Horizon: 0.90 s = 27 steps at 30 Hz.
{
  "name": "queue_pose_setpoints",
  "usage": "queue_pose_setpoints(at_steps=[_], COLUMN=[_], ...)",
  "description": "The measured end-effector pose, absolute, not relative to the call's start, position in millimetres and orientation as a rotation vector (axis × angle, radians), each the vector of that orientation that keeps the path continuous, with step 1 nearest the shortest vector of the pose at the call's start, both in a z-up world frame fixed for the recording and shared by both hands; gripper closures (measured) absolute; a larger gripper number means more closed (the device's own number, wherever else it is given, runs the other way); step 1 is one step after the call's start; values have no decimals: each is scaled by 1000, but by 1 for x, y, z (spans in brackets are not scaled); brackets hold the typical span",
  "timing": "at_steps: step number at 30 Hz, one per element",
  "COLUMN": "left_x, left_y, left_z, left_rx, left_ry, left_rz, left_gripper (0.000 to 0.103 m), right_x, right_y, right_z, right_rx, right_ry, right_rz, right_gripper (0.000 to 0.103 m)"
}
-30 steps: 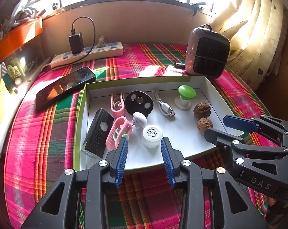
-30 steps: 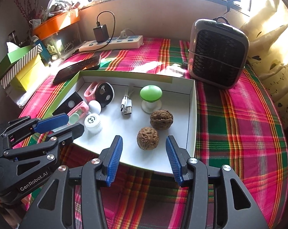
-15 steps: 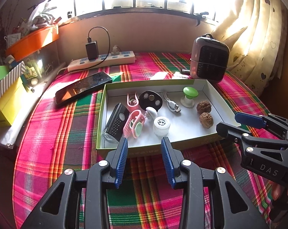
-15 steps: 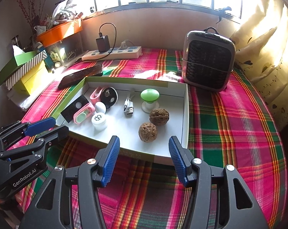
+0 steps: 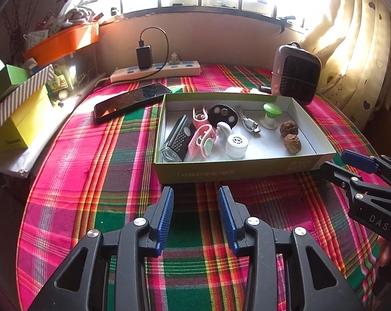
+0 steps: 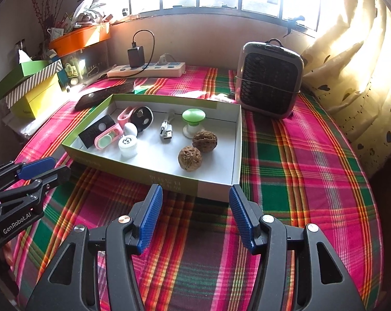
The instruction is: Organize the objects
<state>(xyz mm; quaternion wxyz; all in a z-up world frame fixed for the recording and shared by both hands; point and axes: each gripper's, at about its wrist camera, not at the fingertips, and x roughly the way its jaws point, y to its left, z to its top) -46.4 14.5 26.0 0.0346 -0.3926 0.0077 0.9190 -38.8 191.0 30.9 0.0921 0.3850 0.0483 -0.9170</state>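
A shallow green-rimmed box (image 5: 234,172) (image 6: 133,171) sits on the plaid table. It holds two walnuts (image 5: 292,143) (image 6: 190,158), a green knob (image 5: 271,115) (image 6: 193,121), a white cap (image 5: 236,145) (image 6: 128,145), a USB cable (image 5: 250,125), pink clips (image 5: 202,141), a black disc (image 5: 222,114) and a small black grater (image 5: 178,140). My left gripper (image 5: 196,215) is open and empty, short of the box's front wall. My right gripper (image 6: 195,217) is open and empty near the box's front right corner; it also shows in the left wrist view (image 5: 351,165).
A small heater (image 6: 269,80) stands behind the box at the right. A phone (image 5: 132,101) lies left of the box. A power strip (image 5: 156,71) with a charger runs along the back wall. Yellow and green boxes (image 5: 16,114) crowd the left edge. Curtains hang at right.
Both grippers have pulled back from above the box toward the near table edge. They stay open and empty. The objects in the box have not moved.
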Motion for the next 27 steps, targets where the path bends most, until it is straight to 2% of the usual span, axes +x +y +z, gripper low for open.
queue_pose_setpoints(at_steps=[15, 17, 19, 27], left_x=[-42, -43, -43, -45], left_y=[8, 8, 8, 4], left_z=[7, 5, 3, 0], left_rx=[-1293, -1298, -1310, -1328], left_ry=[49, 53, 51, 5], left_rz=[2835, 2837, 2834, 2829], left_gripper=[68, 68, 68, 68], right_x=[-30, -30, -30, -30], right_y=[203, 205, 206, 208], right_z=[11, 8, 6, 0], right_rx=[1234, 1248, 1261, 1307], right_ry=[107, 113, 116, 113], right_rz=[-2713, -2710, -2706, -2694], right_gripper=[48, 47, 42, 42])
